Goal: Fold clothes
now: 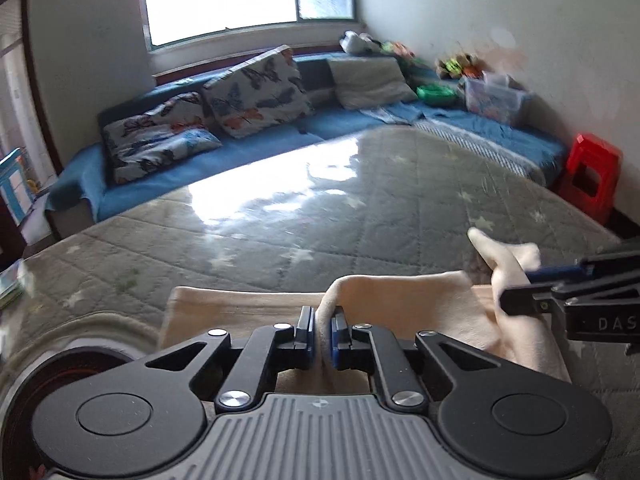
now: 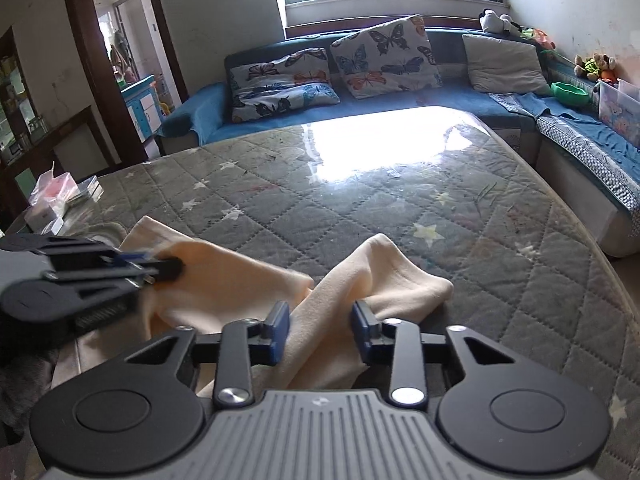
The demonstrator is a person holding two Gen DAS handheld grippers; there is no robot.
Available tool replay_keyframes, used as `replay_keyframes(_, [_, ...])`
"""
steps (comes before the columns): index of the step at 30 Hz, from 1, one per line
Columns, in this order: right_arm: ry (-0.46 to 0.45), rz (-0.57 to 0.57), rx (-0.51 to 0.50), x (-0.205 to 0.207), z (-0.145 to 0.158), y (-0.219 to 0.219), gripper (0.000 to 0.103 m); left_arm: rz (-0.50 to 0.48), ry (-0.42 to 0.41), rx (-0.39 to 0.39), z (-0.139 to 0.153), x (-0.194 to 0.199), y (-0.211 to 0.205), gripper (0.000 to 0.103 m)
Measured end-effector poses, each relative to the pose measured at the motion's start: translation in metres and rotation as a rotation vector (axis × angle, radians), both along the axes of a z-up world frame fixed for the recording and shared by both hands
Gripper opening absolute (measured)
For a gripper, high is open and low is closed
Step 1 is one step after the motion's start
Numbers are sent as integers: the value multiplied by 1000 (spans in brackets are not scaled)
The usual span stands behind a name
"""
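A cream cloth garment (image 1: pixel 400 296) lies rumpled at the near edge of the quilted grey table (image 1: pixel 320 224). My left gripper (image 1: pixel 322 320) is shut on a raised fold of the cloth. In the right wrist view the cloth (image 2: pixel 224 280) runs between the blue pads of my right gripper (image 2: pixel 320 328), whose jaws stand apart around a strip of it. The left gripper (image 2: pixel 172 268) shows there at the left, pinching the cloth. The right gripper (image 1: pixel 516 280) shows in the left wrist view at the right, around a raised cloth end.
A blue corner sofa (image 2: pixel 400 104) with butterfly cushions (image 2: pixel 384 56) runs behind and to the right of the table. A red stool (image 1: pixel 592 176) stands at the right. Boxes and a plastic bag (image 2: pixel 52 196) sit at the table's left edge. A storage bin (image 2: pixel 620 104) sits on the sofa.
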State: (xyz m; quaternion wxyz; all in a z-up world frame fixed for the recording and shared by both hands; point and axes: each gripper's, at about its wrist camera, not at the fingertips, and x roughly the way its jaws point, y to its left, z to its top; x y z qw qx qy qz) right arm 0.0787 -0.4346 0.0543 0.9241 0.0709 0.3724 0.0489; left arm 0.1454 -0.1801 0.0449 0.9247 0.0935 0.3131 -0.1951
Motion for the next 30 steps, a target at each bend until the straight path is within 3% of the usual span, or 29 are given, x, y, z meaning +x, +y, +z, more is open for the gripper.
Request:
replay_keyframes(9, [-34,-31,-28,-27,4,-3,8,272,-116,-146,49,-57,116,9])
replay_keyframes(13, [-67,-58,-27,-44,11,-9,6,392,-133,-177,56,-93,169,8])
replay_keyframes(21, [-109,-126,-31,-85,19,-26,5,546,-62,-227,35,-164,236,8])
replay_keyframes(30, [-86,-229,-46,-134,10,-50,4,570,46,-186,5,-208,254,9])
